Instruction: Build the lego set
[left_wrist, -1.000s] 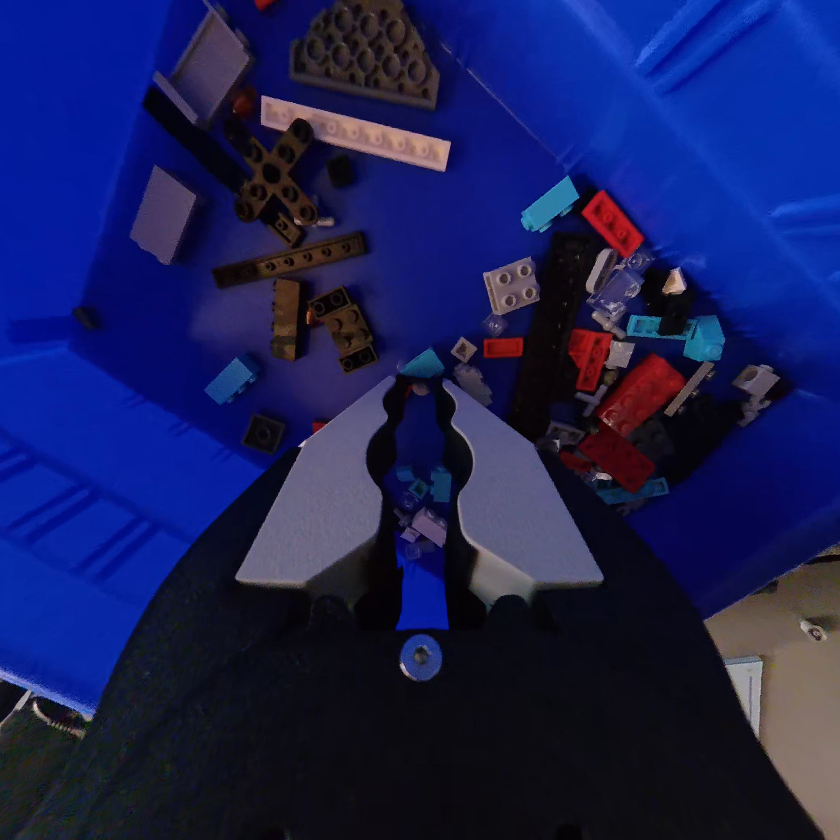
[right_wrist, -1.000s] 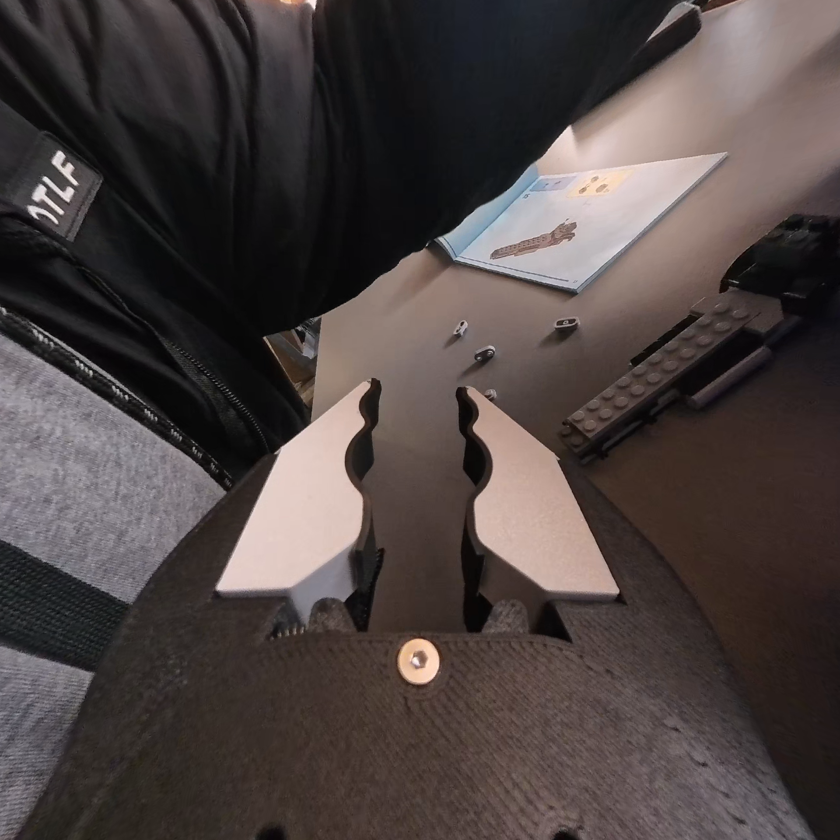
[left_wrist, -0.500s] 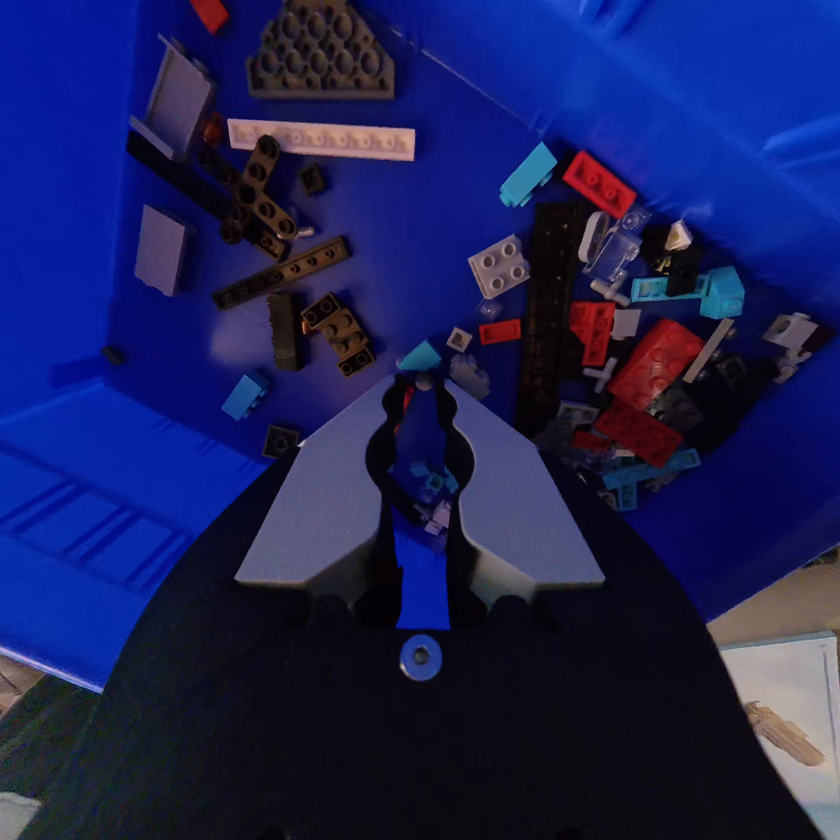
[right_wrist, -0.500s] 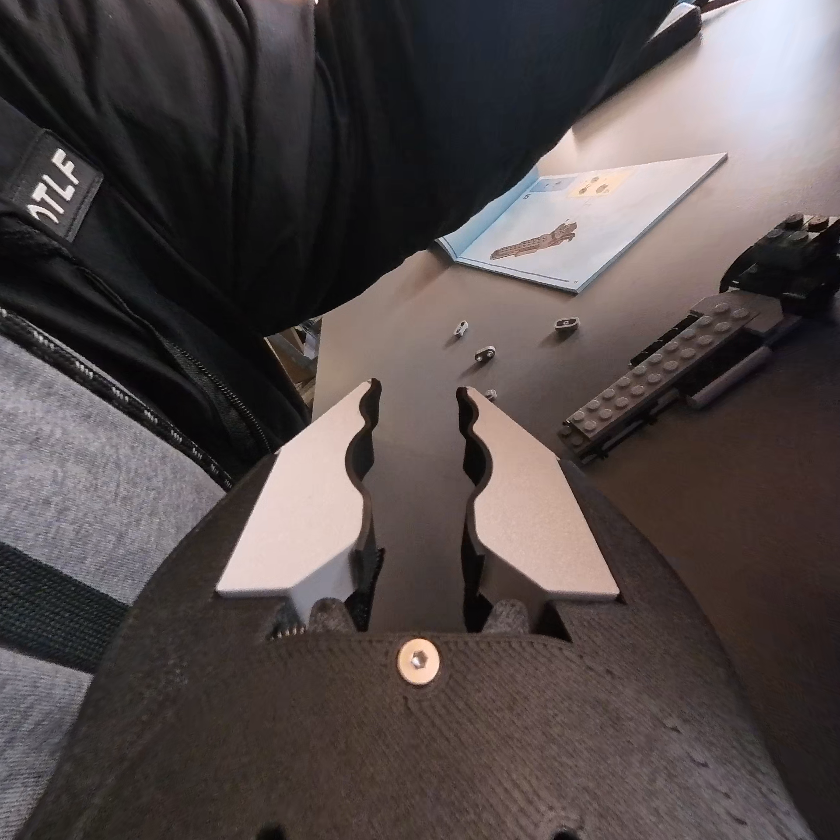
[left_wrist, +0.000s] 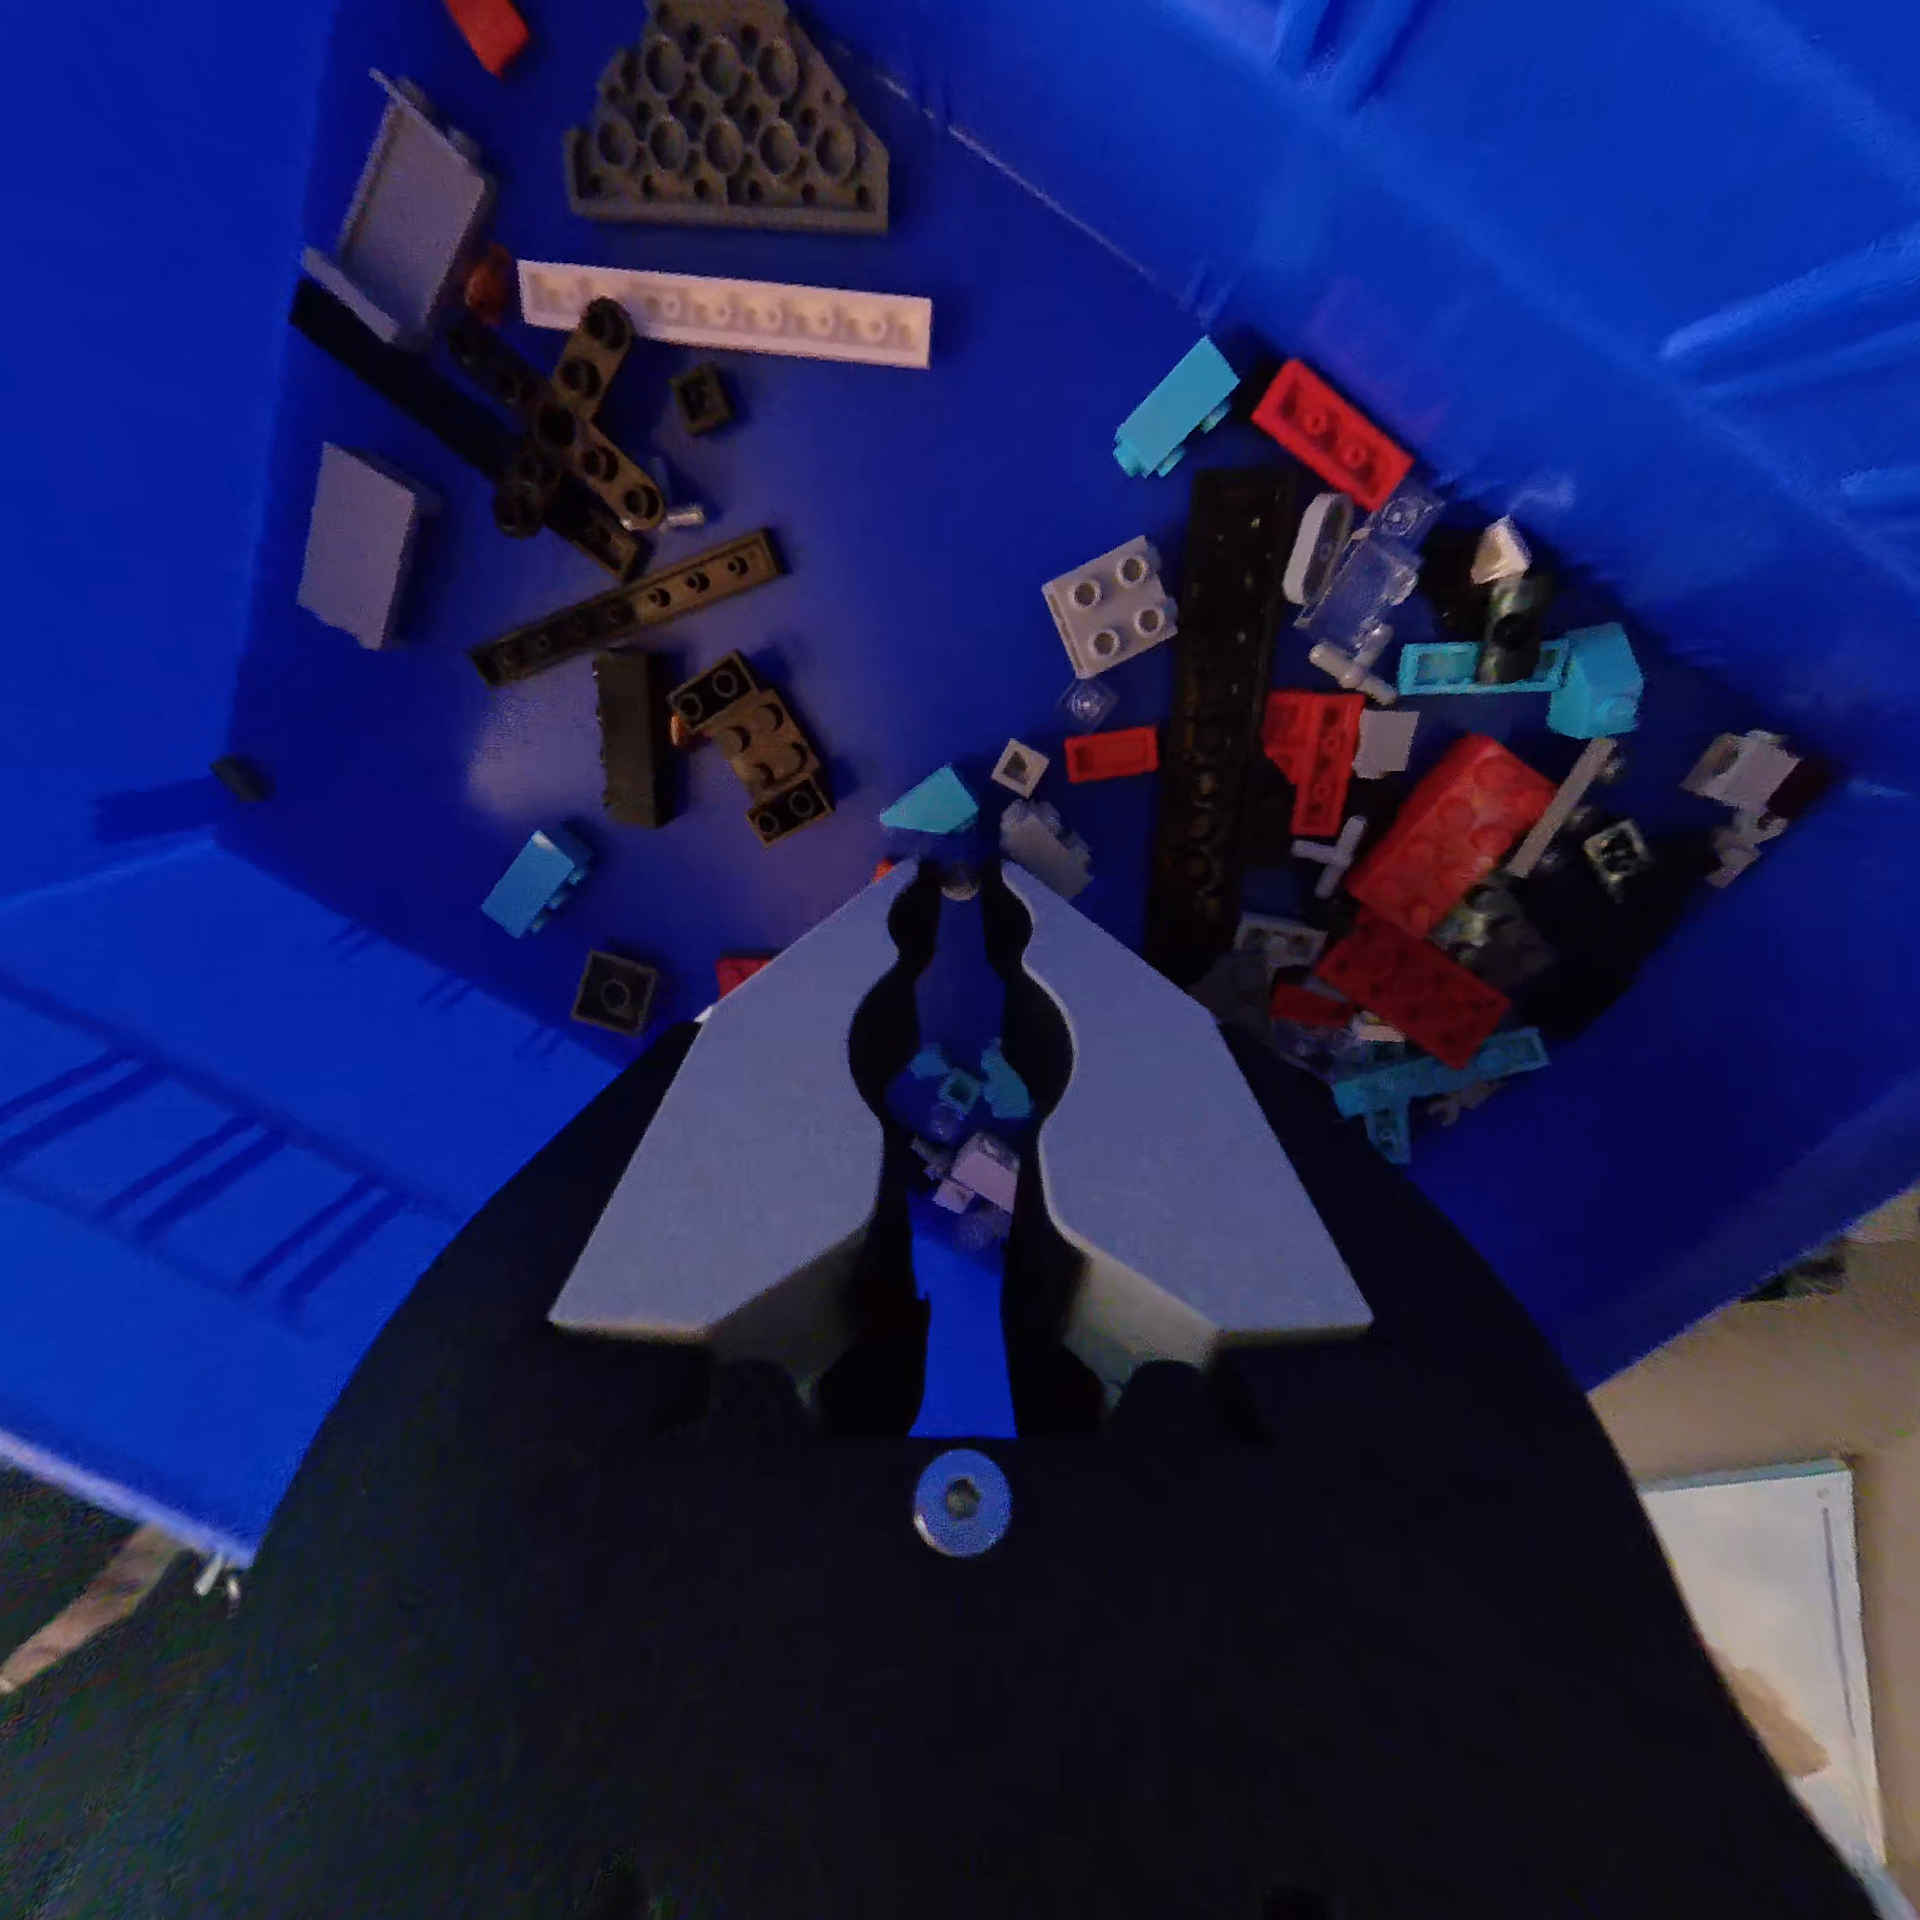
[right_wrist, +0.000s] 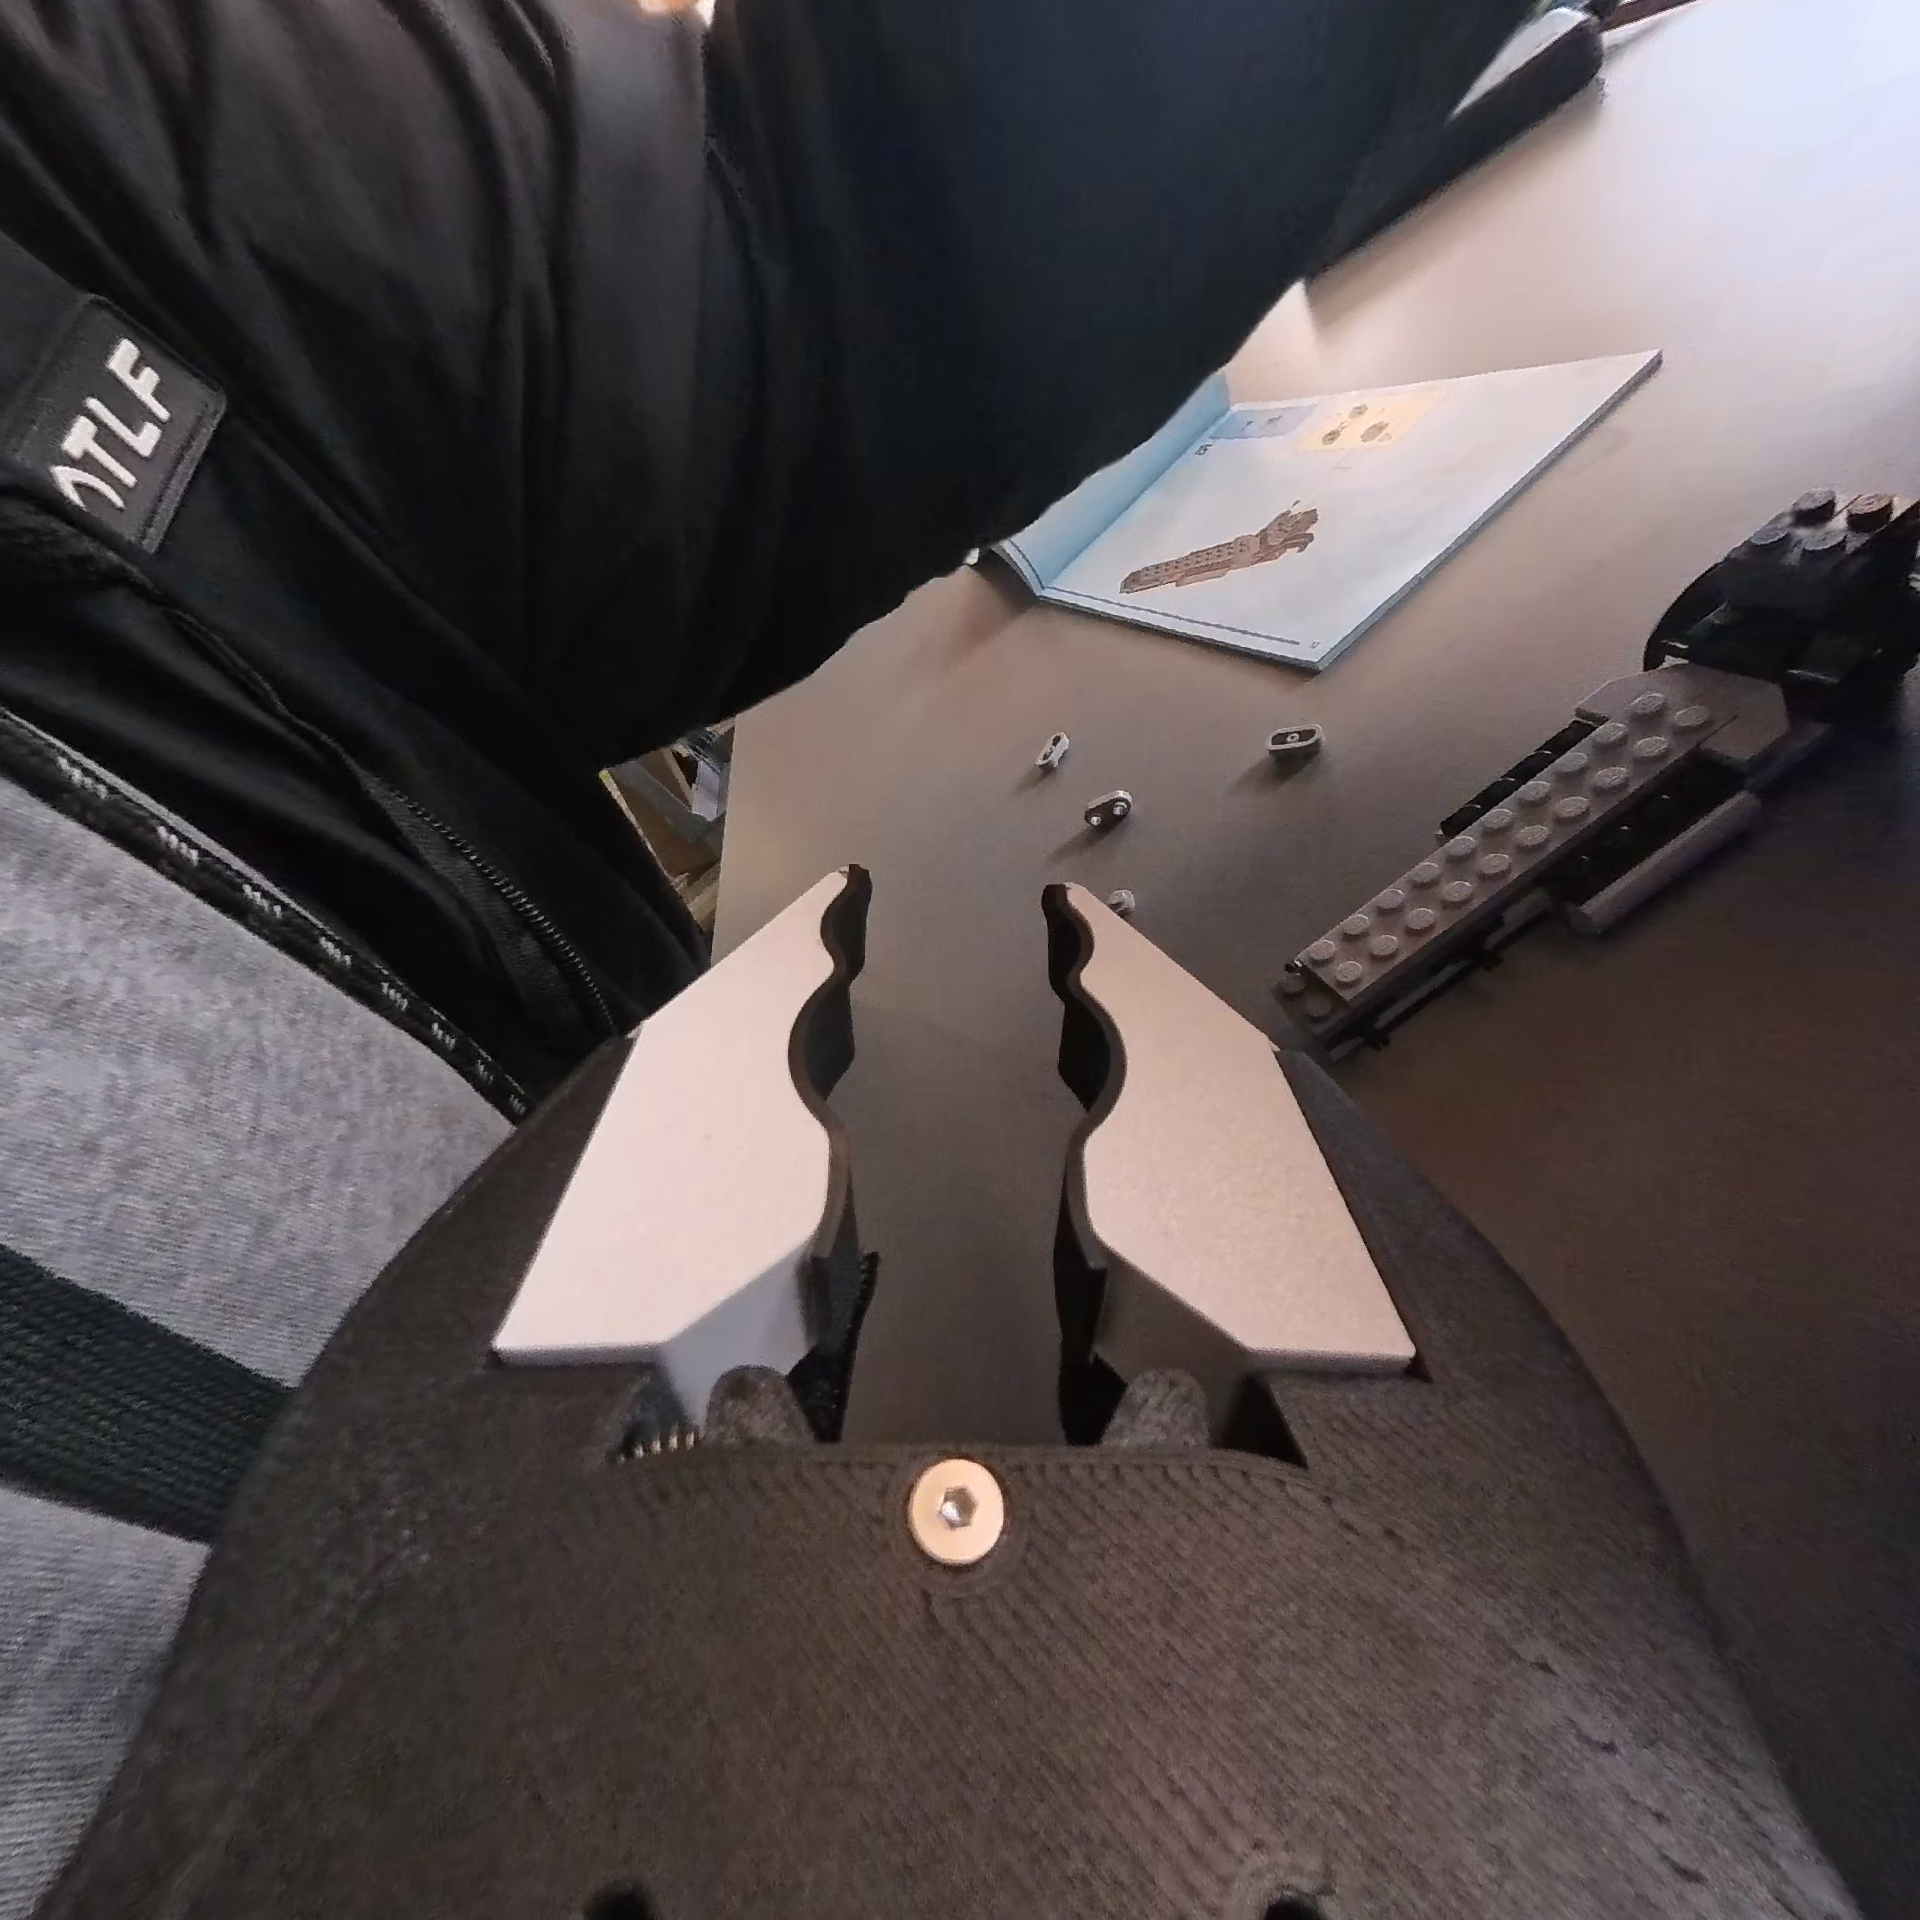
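Left gripper (left_wrist: 961, 883) over blue bin (left_wrist: 208, 1091), tips nearly together, pinching tiny pale round piece (left_wrist: 964, 886). Just beyond tips: teal wedge (left_wrist: 932, 805). Farther right: heap of red, black, teal bricks (left_wrist: 1444, 821). Far: white strip plate (left_wrist: 727, 312).

Right gripper (right_wrist: 956, 899) jaws parted, empty, above dark table (right_wrist: 1610, 1195). Ahead right: grey studded lego build (right_wrist: 1538, 831). Beyond: small links (right_wrist: 1110, 806), instruction booklet (right_wrist: 1340, 509).

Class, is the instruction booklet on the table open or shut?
Open: the booklet lies flat on the table, a printed build-step page facing up.
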